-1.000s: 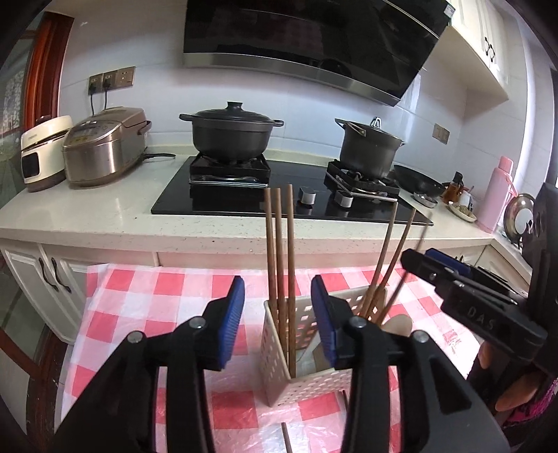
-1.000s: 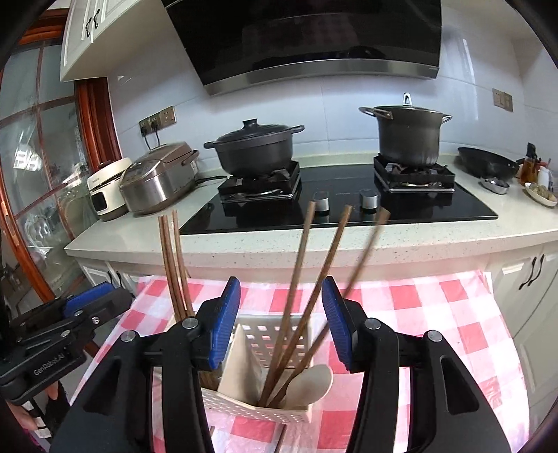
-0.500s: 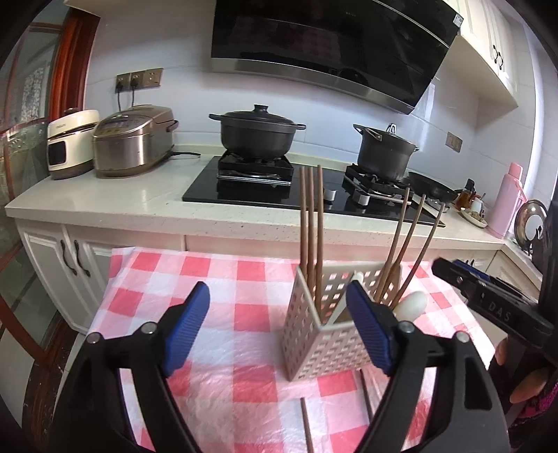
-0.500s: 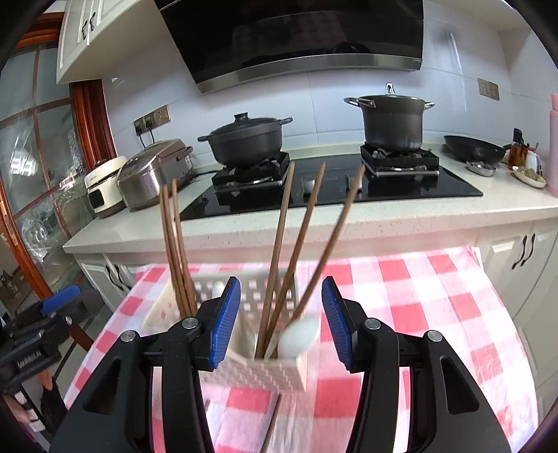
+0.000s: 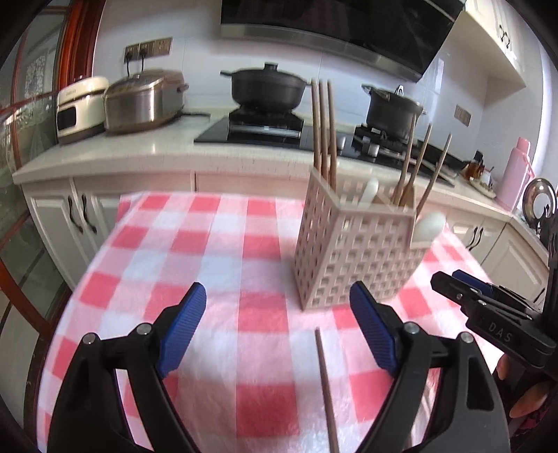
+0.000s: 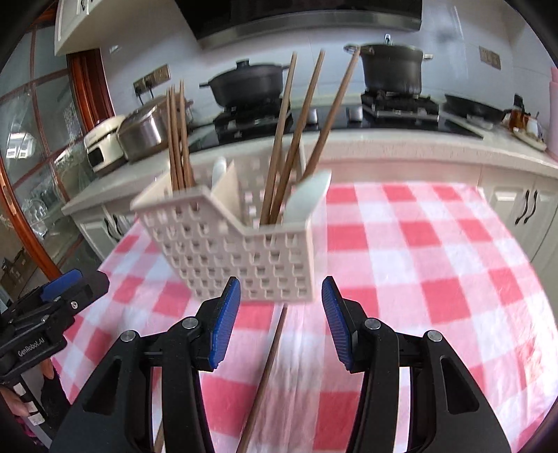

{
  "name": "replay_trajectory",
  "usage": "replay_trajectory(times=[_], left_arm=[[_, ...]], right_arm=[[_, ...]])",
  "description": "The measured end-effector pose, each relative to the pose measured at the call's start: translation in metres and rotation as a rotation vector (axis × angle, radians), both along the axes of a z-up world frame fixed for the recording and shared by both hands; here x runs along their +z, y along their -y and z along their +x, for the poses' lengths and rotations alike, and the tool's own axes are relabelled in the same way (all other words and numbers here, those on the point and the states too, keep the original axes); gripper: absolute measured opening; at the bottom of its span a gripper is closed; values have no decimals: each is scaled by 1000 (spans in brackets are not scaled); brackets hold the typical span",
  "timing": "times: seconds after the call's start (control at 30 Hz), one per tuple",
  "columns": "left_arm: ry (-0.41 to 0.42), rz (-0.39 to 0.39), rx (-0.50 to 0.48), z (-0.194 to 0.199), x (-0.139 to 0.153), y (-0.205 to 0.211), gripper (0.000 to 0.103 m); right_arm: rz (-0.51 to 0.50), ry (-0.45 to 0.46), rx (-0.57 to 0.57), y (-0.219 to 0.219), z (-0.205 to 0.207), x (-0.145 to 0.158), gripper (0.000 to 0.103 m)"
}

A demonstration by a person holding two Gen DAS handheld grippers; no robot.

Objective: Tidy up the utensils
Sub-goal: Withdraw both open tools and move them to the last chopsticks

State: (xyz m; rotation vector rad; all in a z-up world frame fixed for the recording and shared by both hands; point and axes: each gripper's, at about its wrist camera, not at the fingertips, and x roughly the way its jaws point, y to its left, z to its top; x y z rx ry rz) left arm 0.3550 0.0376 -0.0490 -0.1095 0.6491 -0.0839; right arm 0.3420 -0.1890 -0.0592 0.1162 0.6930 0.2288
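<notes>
Both tongs empty: left gripper [image 5: 277, 327] has just been opening, jaws wide, nothing between; right gripper [image 6: 280, 322] parted, nothing clamped. Perforated holder [image 6: 240, 251] stands far-centre on the checked cloth [image 5: 174, 244], chopsticks upright inside. Loose chopstick [image 6: 268, 366] lies near, below the right jaws. Judged step: reaching for the strays. Next: lower, align, close on one.

Kitchen, daylit. White tiled wall [image 5: 195, 87] behind a pale stone counter [image 5: 139, 146] — black hob [image 5: 258, 134] set in, dark hood [image 5: 334, 24] above. White base cabinets [image 5: 69, 216], dark handles. Wood-framed glazed door [image 6: 38, 146] at left. Table under red-and-white checked cloth [image 5: 223, 265] — foreground.
</notes>
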Motion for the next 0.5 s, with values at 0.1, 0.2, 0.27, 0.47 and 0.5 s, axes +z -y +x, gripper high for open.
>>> replay_trajectory(times=[0.1,0.2,0.27,0.47,0.5], left_arm=[[-35,2,2,-7,-18,0,82],[-66,12,-5,-15,-35,2,82],[-83,24,-13,-19,-44,5,82],[-152,31,-49,-30,-65,14,82],[-159,48,-60,-32,-68,18,81]], right_arm=[[-28,-40,14,-8,-4,-20,47],[-54,-93,30,-15,-5,-38,47],[-69,-122,37,-19,-5,-48,47],[-133,-182,55,-31,1,-64,47],[-148,-187,53,-32,2,-66,47]])
